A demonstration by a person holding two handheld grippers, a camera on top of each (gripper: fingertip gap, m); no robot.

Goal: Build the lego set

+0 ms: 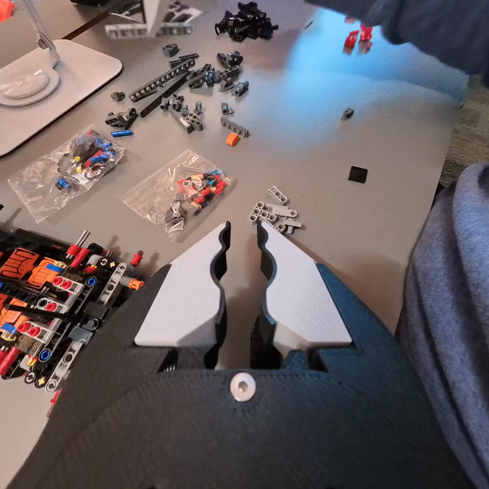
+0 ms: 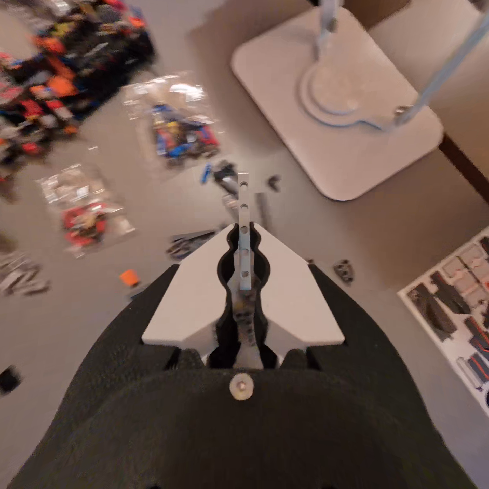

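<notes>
My left gripper is open and empty, low over the grey table, with a small pile of light grey beams just beyond its right fingertip. The partly built black, orange and red model lies to its left. My right gripper is shut on a thin light grey beam with holes, held lengthwise between the fingers and sticking out past the tips. The right wrist view is blurred; the model shows at its top left.
Two clear bags of small parts lie ahead. Dark grey beams and connectors, a black pile, red pieces, an orange piece and a black tile are scattered. A white stand base and a sticker sheet lie nearby. A person's blue sleeve is at right. My hands' fingertips stand some 25 cm from each other. My right tips are about 25 cm from the black tile, my left tips only 12 cm.
</notes>
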